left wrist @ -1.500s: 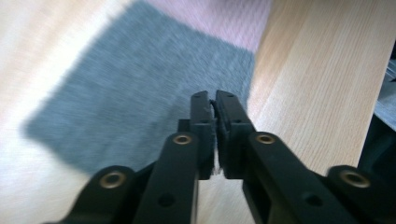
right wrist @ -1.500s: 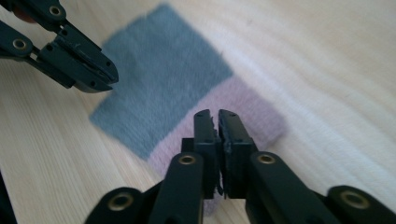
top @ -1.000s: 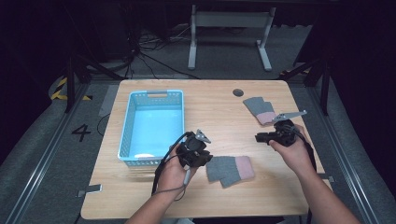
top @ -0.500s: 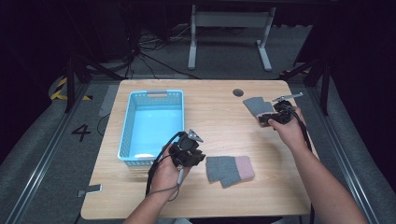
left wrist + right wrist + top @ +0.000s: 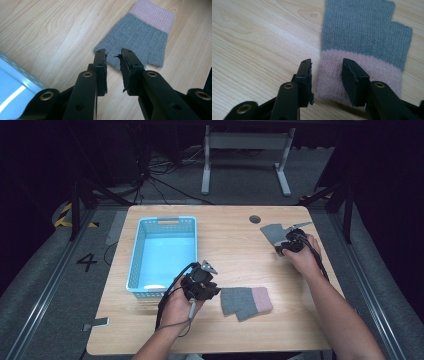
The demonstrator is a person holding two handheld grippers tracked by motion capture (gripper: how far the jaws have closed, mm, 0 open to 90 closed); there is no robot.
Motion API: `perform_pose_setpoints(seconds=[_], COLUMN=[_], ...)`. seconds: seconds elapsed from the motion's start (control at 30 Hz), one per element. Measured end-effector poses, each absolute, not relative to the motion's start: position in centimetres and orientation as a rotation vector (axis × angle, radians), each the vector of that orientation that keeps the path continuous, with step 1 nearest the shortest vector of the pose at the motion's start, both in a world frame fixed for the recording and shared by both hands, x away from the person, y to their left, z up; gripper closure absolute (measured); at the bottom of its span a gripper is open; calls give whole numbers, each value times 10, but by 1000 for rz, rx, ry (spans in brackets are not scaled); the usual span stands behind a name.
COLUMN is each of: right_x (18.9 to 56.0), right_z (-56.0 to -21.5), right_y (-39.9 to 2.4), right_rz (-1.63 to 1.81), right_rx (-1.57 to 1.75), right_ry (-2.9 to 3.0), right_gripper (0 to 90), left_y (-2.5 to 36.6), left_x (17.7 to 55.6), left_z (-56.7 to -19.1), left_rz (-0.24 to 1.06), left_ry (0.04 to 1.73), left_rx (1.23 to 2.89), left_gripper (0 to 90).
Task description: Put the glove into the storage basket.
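A light wooden table carries a blue basket at nine o'clock, one grey-and-pink glove at six, another glove at two.

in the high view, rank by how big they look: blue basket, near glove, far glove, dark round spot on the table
1. blue basket, clearly largest.
2. near glove, lying flat with all of it showing.
3. far glove, looks smaller, but the right tool covers part of it and it lies farther off, so unsure.
4. dark round spot, smallest.
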State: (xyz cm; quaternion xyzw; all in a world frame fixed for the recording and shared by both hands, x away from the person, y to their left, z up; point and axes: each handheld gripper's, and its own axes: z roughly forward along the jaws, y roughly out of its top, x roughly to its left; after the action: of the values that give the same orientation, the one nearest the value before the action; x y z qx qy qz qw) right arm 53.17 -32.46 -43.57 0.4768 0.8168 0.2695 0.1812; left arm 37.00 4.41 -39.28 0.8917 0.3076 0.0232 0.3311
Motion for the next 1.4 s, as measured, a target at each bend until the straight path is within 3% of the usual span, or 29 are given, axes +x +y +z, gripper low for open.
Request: perform_pose_setpoints(seconds=[0.13,0.2,0.3,0.67,0.8,1.07,1.4], right_x=[531,531,531,496,460,407,376], right_z=[-436,-436,-434,-391,-372,-368,-376], right_y=[-319,-320,-323,-327,-325,-306,-282], right_rz=[680,687,710,950,1106,1322,1410], right_rx=[1281,1301,1323,1318,1328,1285,1186], right_ry=[2316,2309,2305,2262,2300,2425,2526], right_gripper=[689,790,823,837,837,837,836], left_y=[43,43,43,40,35,29,25], left_x=[370,370,369,371,370,369,369], left_z=[-395,-395,-394,-392,-391,-391,-389], left_rz=[51,50,50,43,43,41,39], left_ry=[801,802,804,790,773,762,744], left_rx=[2338,2336,2332,2329,2335,2341,2339], left_gripper=[751,751,752,752,752,752,752])
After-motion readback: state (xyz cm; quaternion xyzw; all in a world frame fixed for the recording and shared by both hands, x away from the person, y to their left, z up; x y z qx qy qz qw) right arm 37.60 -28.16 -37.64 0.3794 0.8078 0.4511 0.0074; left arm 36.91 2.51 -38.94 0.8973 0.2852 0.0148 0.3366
